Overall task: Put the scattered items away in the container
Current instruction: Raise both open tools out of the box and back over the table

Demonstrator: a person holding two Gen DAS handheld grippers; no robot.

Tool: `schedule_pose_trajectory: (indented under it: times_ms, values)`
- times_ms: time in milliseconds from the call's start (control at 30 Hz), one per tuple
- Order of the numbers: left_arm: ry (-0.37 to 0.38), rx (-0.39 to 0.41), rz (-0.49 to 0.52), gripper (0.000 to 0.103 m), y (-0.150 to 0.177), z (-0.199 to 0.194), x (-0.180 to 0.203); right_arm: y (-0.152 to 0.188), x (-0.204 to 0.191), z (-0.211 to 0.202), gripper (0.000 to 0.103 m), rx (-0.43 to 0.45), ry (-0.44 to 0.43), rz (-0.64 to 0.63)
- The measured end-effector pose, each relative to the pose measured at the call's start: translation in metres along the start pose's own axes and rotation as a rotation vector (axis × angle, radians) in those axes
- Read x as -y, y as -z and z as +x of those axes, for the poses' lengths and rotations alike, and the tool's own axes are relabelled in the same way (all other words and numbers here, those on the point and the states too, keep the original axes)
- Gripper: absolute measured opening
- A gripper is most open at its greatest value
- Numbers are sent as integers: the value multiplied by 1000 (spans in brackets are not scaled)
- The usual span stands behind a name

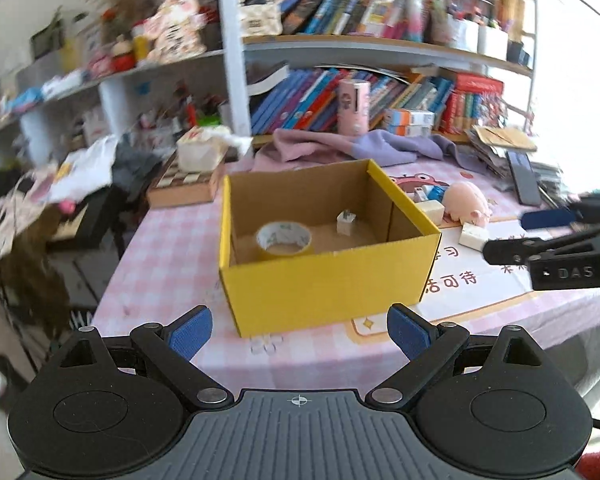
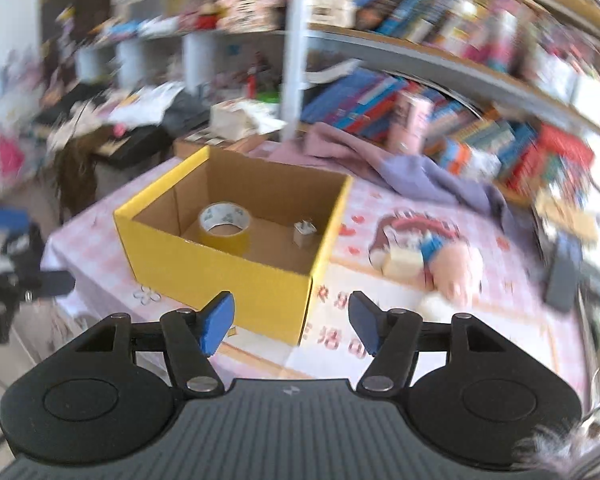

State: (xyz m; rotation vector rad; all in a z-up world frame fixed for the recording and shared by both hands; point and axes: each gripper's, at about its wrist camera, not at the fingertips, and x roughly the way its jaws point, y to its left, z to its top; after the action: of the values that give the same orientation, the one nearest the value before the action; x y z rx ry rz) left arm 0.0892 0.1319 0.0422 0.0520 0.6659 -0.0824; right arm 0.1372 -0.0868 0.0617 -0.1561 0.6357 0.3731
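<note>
Partly blurred pig toy (image 2: 456, 264)

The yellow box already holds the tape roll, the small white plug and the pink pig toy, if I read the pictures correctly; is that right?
Not quite: the yellow box holds only the tape roll and the small white plug. The left wrist view shows the pink pig toy lying outside it, on the table.

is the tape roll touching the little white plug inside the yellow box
Apart. In the left wrist view the tape roll lies at the left of the yellow box floor and the white plug stands to its right, with bare cardboard between them.
</note>
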Motion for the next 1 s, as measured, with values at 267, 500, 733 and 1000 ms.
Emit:
schedule_pose_trajectory:
  times_ms: [267,500,733,1000]
  values:
    - [4,-19,-69,96,27,-7,14,34,-9,-27,65,2,48,66]
    - [19,-33,-47,96,42,-6,37,67,-13,-38,70,-22,104,66]
    - [54,-57,-15,96,51,0,60,90,-2,-42,70,-73,133,114]
    - [70,-98,-11,96,54,8,73,100,3,-45,76,-106,144,122]
